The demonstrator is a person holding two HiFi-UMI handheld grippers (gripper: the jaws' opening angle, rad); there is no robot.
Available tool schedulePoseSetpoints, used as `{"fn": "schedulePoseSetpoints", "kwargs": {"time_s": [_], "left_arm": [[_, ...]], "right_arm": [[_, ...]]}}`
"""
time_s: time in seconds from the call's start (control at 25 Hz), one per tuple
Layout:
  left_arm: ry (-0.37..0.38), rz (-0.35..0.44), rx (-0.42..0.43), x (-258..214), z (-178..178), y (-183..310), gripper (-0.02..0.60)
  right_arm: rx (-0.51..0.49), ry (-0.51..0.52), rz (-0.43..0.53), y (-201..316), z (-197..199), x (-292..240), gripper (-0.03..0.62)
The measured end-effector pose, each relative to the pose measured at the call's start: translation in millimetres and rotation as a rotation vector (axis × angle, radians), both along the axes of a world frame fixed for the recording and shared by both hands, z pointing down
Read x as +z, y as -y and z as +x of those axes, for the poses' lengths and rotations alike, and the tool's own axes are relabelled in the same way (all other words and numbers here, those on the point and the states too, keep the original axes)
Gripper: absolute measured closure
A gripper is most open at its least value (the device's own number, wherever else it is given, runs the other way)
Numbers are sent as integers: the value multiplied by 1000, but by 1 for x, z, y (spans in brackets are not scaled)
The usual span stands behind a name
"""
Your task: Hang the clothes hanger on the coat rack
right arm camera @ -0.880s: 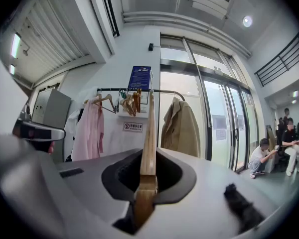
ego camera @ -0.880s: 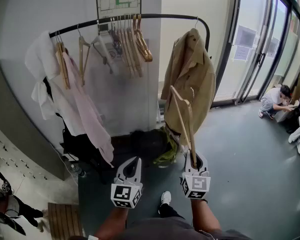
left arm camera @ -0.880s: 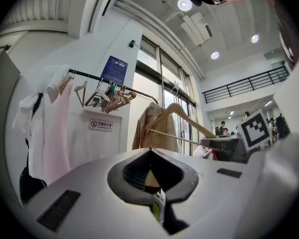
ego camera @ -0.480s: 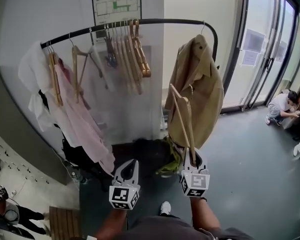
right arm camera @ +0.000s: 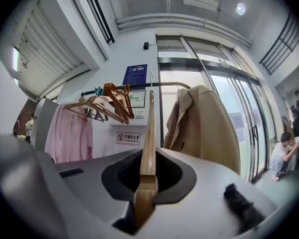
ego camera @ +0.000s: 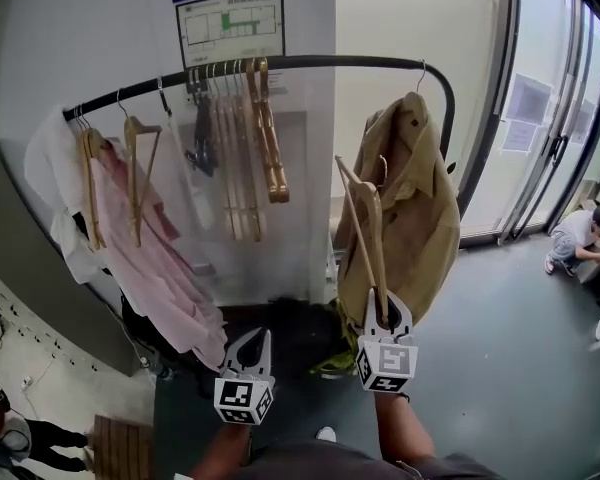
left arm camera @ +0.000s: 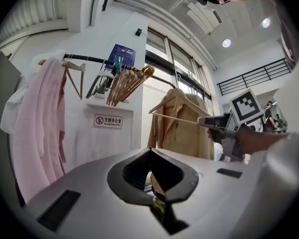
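A black coat rack bar (ego camera: 310, 63) runs across the wall ahead. Several wooden hangers (ego camera: 260, 128) hang bunched on it. My right gripper (ego camera: 385, 313) is shut on the lower end of a wooden clothes hanger (ego camera: 365, 223), which stands upright in front of a tan coat (ego camera: 415, 208) and below the bar. In the right gripper view the clothes hanger (right arm camera: 148, 128) rises from the jaws of the right gripper (right arm camera: 148, 158) toward the bar (right arm camera: 139, 86). My left gripper (ego camera: 250, 353) sits lower left, shut and empty. The left gripper (left arm camera: 150, 152) points level at the rack.
A pink shirt (ego camera: 150, 258) and white garment (ego camera: 55, 168) hang at the rack's left end. Dark bags (ego camera: 280, 318) lie on the floor under the rack. Glass doors (ego camera: 550, 148) stand at the right, where a person (ego camera: 578, 236) crouches. A grey cabinet (ego camera: 20, 258) lies left.
The rack and clothes have come nearer and larger in the head view. My right gripper has carried the hanger slightly up and toward the rack. The left gripper stays low.
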State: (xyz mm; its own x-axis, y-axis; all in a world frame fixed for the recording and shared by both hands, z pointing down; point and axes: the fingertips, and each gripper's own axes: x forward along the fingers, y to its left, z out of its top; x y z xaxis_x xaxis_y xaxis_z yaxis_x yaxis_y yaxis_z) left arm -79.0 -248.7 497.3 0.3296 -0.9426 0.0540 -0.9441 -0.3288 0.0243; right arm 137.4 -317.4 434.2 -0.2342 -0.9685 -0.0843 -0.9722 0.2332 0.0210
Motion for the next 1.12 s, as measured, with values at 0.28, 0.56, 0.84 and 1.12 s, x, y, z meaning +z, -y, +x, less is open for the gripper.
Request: {"fn": "schedulePoseSetpoints", "kwargs": {"time_s": [0.28, 0.56, 0.84, 1.12], "left_arm": [[-3, -34, -2, 8, -5, 28, 572], [1, -13, 46, 0, -7, 45, 572], [-9, -7, 61, -1, -10, 49, 572], [-20, -1, 59, -3, -17, 48, 572]], "right_arm": [[-4, 5, 20, 39, -4, -26, 556], [-5, 4, 14, 78, -14, -64, 556], [-7, -6, 13, 120, -15, -119, 556], [-7, -19, -4, 157, -17, -159, 556]]}}
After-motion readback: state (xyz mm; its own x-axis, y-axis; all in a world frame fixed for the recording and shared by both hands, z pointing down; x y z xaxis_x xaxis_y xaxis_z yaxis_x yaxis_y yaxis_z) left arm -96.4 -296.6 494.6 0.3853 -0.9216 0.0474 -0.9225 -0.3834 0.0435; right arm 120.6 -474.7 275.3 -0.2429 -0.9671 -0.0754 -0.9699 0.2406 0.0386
